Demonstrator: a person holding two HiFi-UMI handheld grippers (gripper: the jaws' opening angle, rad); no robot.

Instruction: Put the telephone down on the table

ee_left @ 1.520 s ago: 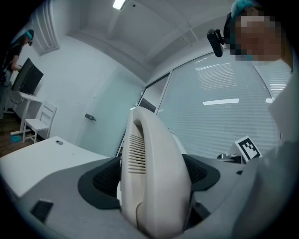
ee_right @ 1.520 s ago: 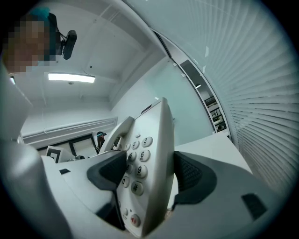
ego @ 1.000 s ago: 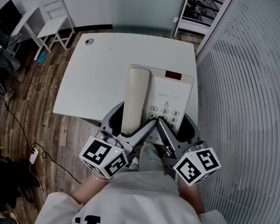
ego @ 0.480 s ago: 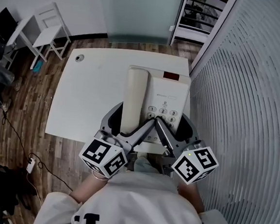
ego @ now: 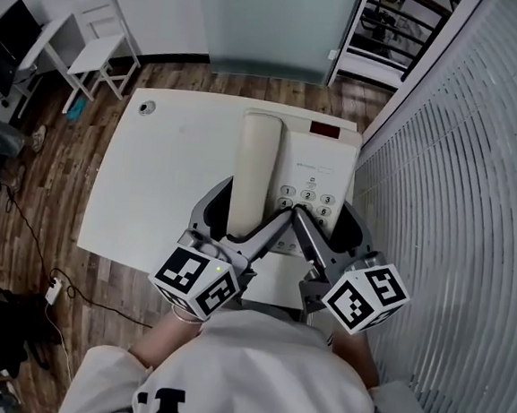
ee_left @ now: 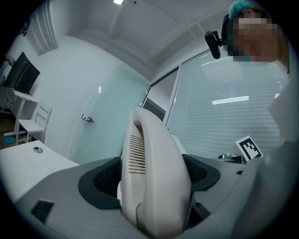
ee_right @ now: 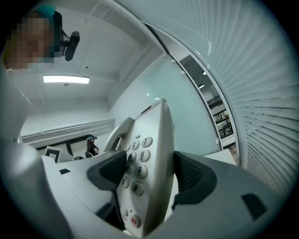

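Telephone [ego: 311,165] of cream plastic, handset [ee_left: 154,177] on its cradle, was held over the white rectangular table [ego: 163,166] — contact with it not discernible. Left gripper [ego: 244,213] was clamped across the handset end; right gripper [ego: 327,223] was clamped across the keypad [ee_right: 135,163] side — both at the near edge.

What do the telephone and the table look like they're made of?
Telephone: probably moulded plastic, cream, smooth with a dull sheen; the slotted grille on the handset and the raised buttons suggest it. Table: white, smooth, matte top, perhaps laminate or painted board; its core is hidden.
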